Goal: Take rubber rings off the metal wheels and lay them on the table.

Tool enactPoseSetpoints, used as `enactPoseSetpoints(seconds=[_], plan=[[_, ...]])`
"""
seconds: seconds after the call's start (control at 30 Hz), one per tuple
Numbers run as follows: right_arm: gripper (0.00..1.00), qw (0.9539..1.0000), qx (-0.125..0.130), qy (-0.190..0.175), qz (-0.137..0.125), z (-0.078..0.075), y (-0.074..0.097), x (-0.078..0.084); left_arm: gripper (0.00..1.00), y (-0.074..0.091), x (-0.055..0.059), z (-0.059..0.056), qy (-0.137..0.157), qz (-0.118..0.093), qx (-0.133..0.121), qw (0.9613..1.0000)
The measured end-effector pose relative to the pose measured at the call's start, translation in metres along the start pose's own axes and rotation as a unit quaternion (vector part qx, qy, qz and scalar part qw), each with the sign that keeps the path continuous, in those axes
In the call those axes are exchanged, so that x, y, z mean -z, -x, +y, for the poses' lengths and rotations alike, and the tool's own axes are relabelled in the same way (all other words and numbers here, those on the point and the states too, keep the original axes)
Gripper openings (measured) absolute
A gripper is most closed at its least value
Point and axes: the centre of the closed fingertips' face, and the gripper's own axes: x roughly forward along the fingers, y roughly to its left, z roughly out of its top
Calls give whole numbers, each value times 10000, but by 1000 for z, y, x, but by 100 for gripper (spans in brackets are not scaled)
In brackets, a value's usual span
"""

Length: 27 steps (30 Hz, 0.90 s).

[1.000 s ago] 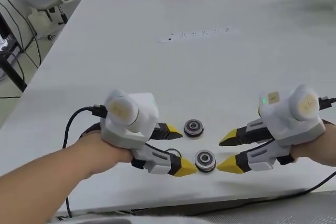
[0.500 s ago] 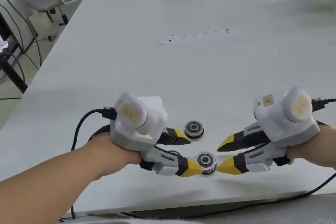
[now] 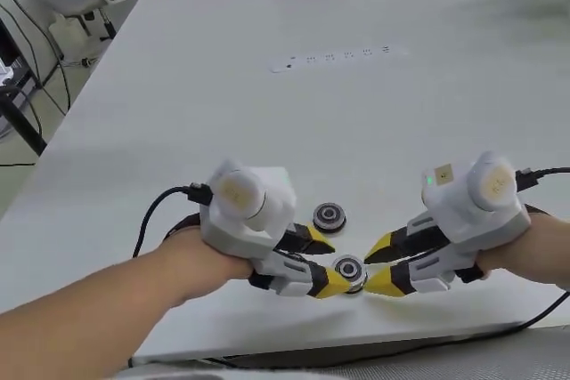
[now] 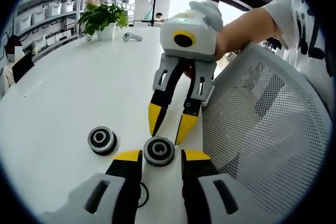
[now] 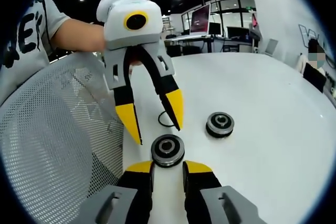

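The left tongs [image 3: 335, 262] and right tongs [image 3: 369, 268], both spread, are flanking the near metal wheel [image 3: 348, 270] on the tabletop [image 3: 356, 113].

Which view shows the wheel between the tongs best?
Right gripper view, narrowly: the near wheel sits whole and large, with its hub and rubber rim clear. The left gripper view shows it nearly as well. The head view shows it much smaller.

The left gripper [image 3: 331, 262] and right gripper [image 3: 372, 270] are white and grey, with black jaws and yellow tips. A black cable [image 3: 178, 191] trails off. The person wears a white T-shirt [image 5: 21, 51] with black letters.
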Motion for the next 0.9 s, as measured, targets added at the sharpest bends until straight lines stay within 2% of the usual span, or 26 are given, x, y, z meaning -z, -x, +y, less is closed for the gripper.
enactPoseSetpoints(seconds=[0.47, 0.7, 0.9], plan=[[14, 10000, -10, 20, 67, 2, -4, 5, 16, -9, 0, -4, -111, 28, -3, 9999], [12, 10000, 32, -42, 22, 0, -4, 4, 13, -11, 1, -3, -208, 46, -107, 9997], [12, 9999, 70, -113, -32, 1, -6, 4, 9, -11, 3, -1, -620, 143, -341, 9974]])
